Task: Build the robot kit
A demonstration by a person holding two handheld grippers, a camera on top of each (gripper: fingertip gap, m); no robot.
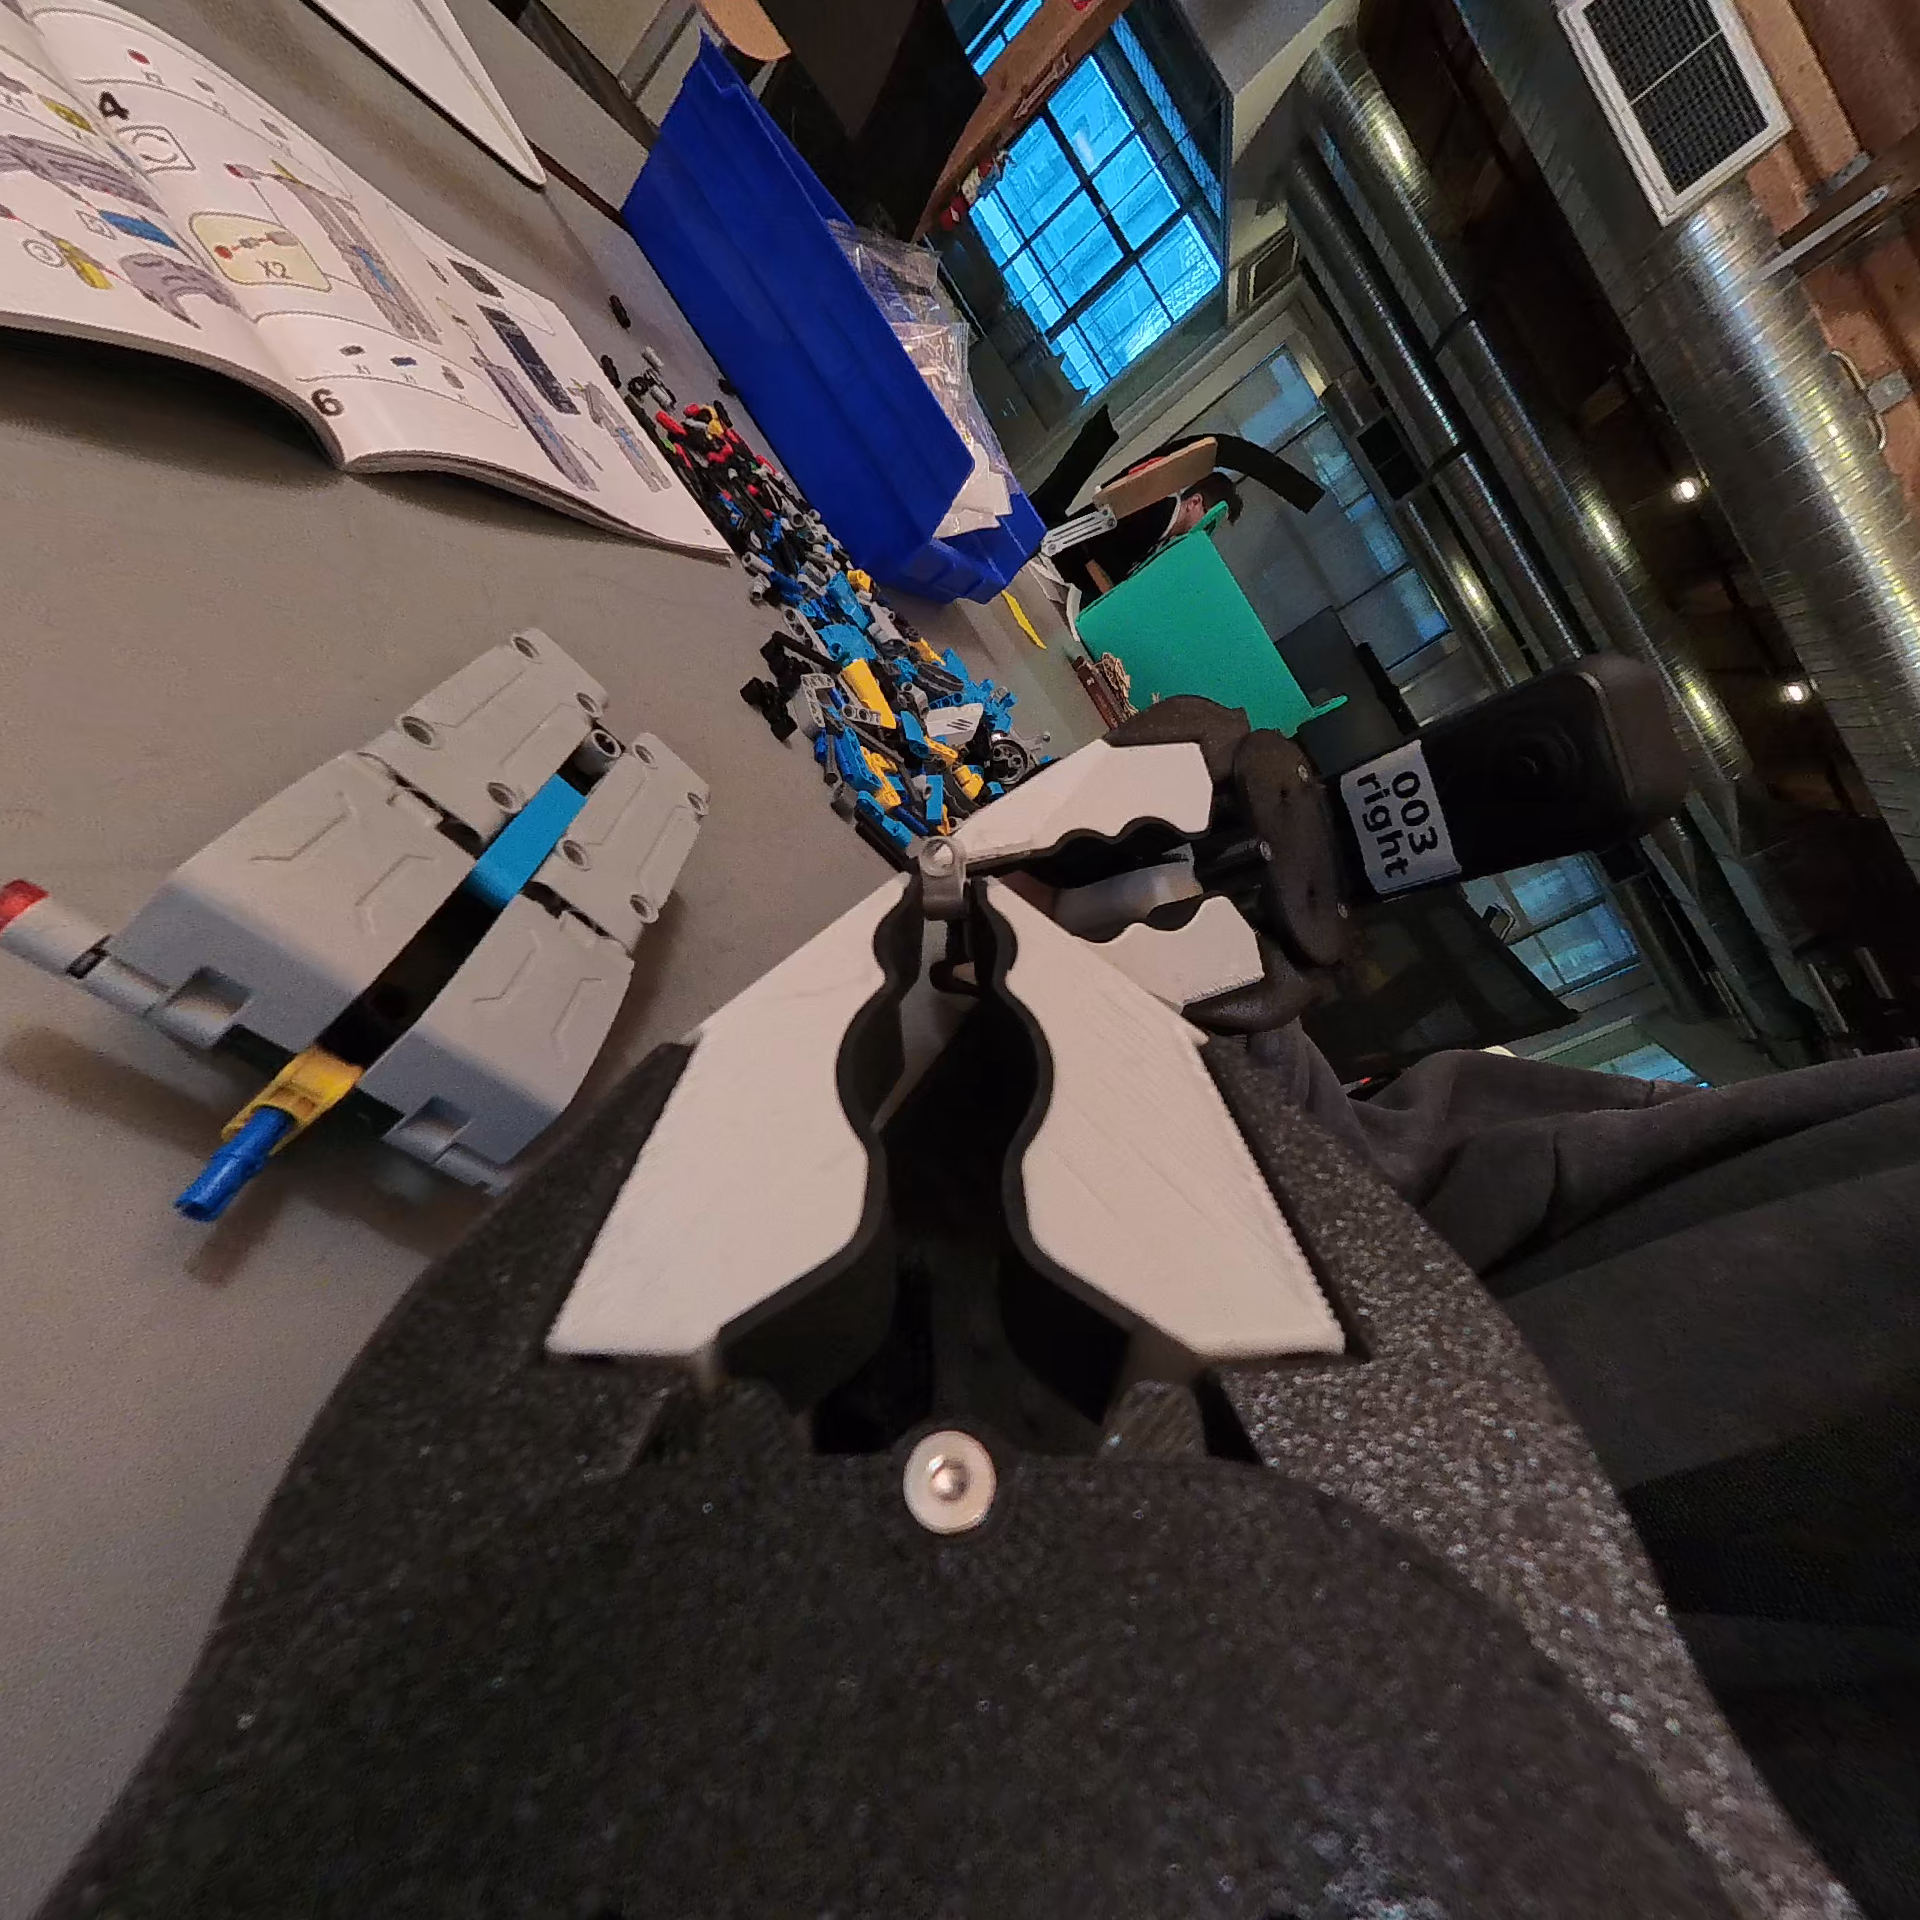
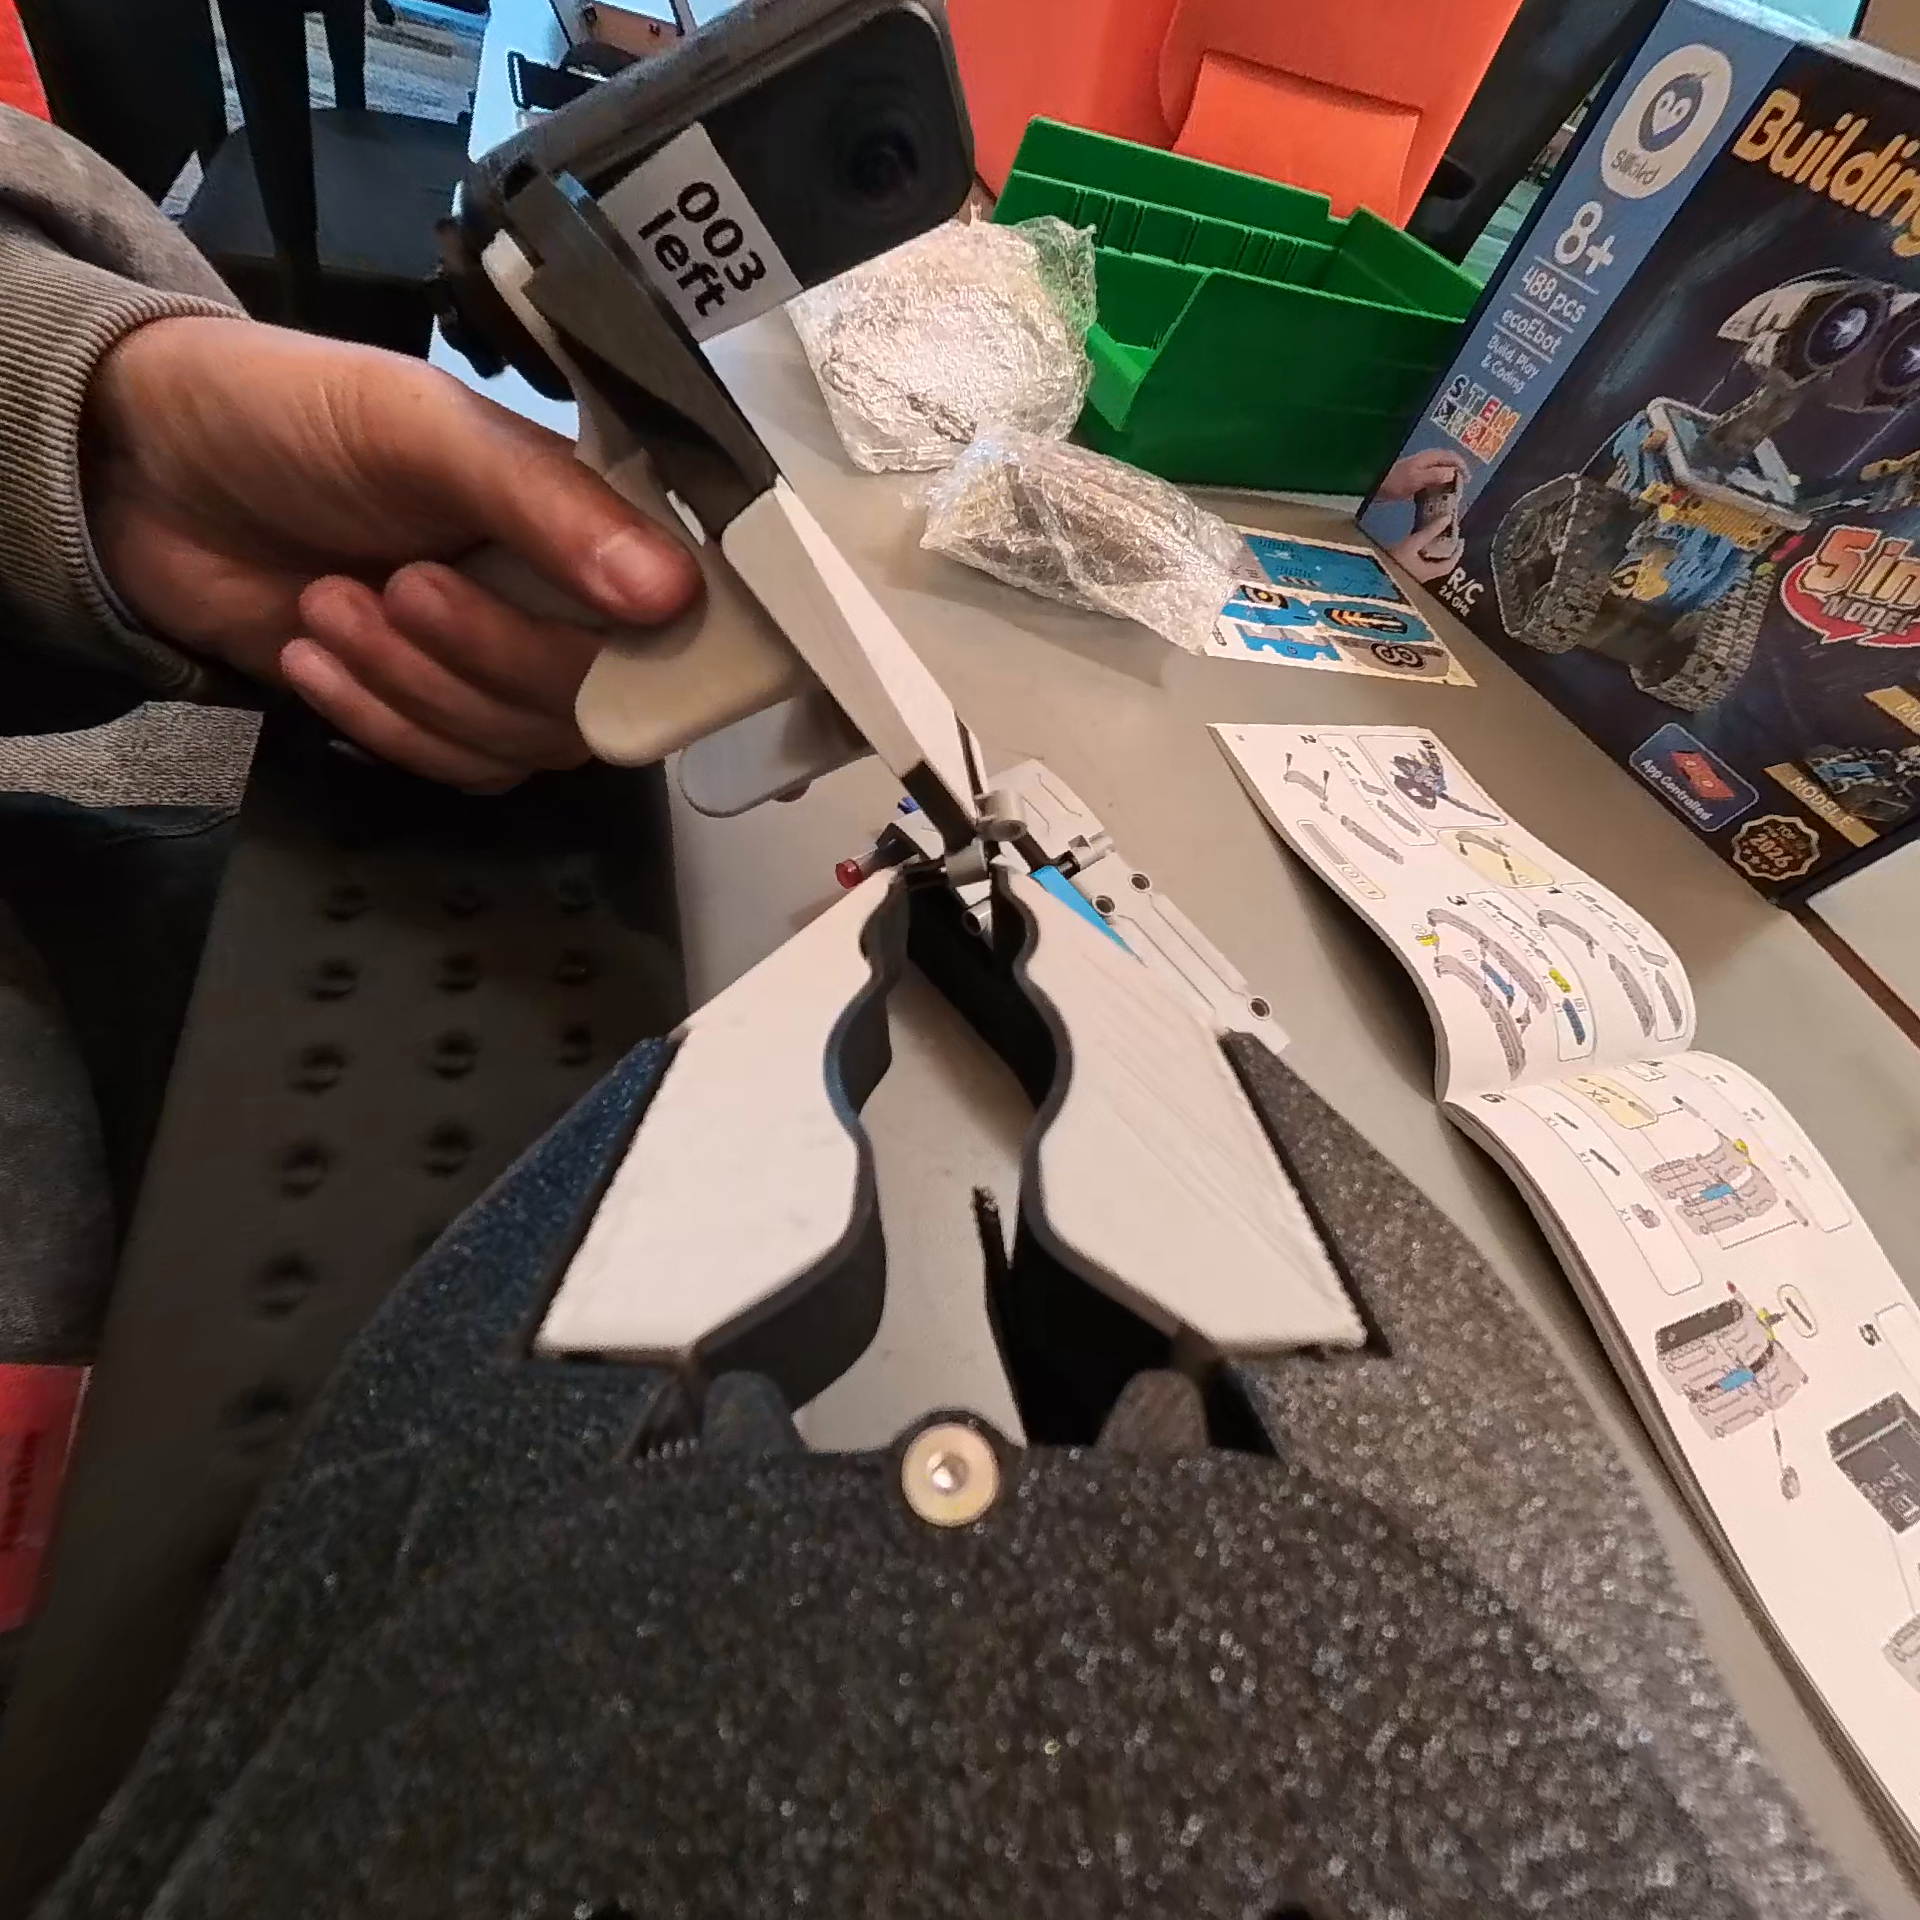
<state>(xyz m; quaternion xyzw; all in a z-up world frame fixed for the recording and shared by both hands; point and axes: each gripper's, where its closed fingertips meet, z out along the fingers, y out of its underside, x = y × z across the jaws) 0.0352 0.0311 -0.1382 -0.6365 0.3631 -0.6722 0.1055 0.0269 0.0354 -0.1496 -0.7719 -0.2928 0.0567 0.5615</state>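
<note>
My left gripper (image 1: 940, 896) is shut on a small grey connector piece (image 1: 940, 860) and holds it above the grey table (image 1: 156, 727). My right gripper (image 2: 961, 883) is shut on a small grey piece (image 2: 968, 858) that touches the left one's piece (image 2: 1003, 816). The two grippers meet tip to tip; the right gripper (image 1: 997, 847) shows in the left wrist view and the left gripper (image 2: 961, 805) in the right wrist view. A grey panel assembly (image 1: 395, 914) with blue, yellow and red-tipped parts lies on the table just beyond, and is partly hidden in the right wrist view (image 2: 1174, 935).
An open instruction booklet (image 2: 1558, 1039) lies to the right. A pile of loose pieces (image 1: 862, 686) and a blue bin (image 1: 810, 343) lie farther off. A green bin (image 2: 1247, 312), bubble-wrapped bags (image 2: 956, 343), a sticker sheet (image 2: 1320, 613) and a kit box (image 2: 1714, 416) stand behind. A hand (image 2: 312, 540) grips the left gripper. Both grippers' tips are close together, under 4 cm apart.
</note>
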